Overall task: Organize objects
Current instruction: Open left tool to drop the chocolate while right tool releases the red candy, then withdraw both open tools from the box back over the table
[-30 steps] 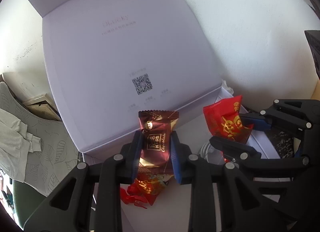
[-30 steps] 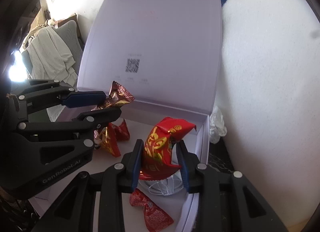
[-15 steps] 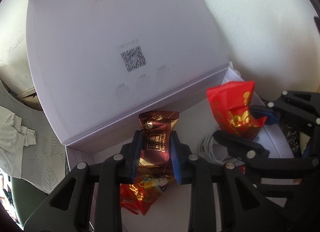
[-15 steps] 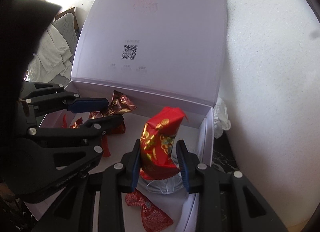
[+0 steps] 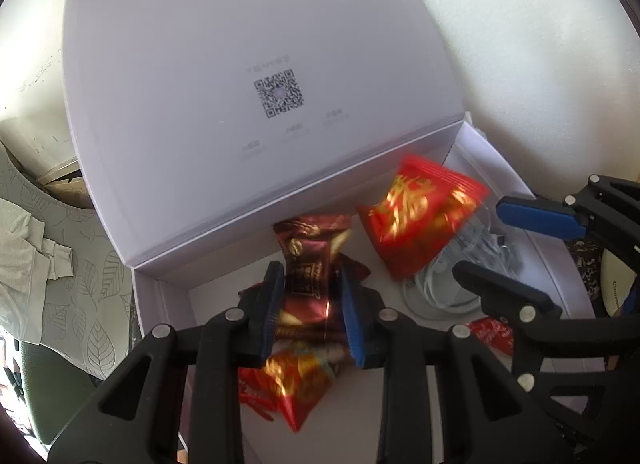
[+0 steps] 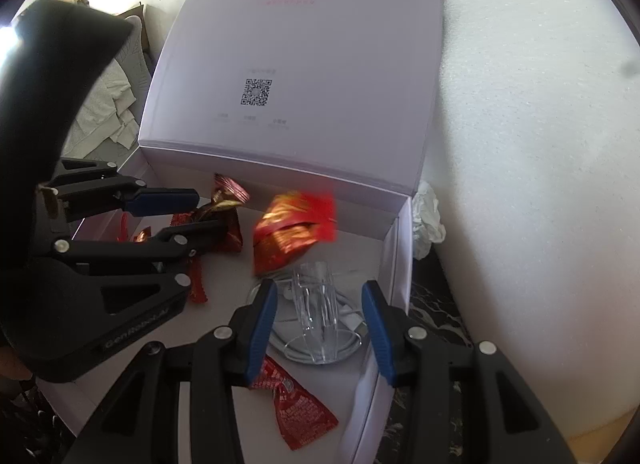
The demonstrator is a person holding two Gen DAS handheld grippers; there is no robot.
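Red packet [image 6: 294, 230], pinched half a second ago, drops blurred into the box [image 6: 394, 264] from the spread right gripper [image 6: 318, 314], while the left gripper [image 5: 312, 314] pinches its brown candy [image 5: 310, 260], next to release.

A QR code on the box lid [image 6: 304, 76] — "GenRobot.AI" on the left gripper [image 6: 196, 216]

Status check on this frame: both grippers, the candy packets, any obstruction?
Left hand-held gripper shut on brown chocolate packet. Right hand-held gripper open; red packet, blurred, over white box. Coiled cable beneath.
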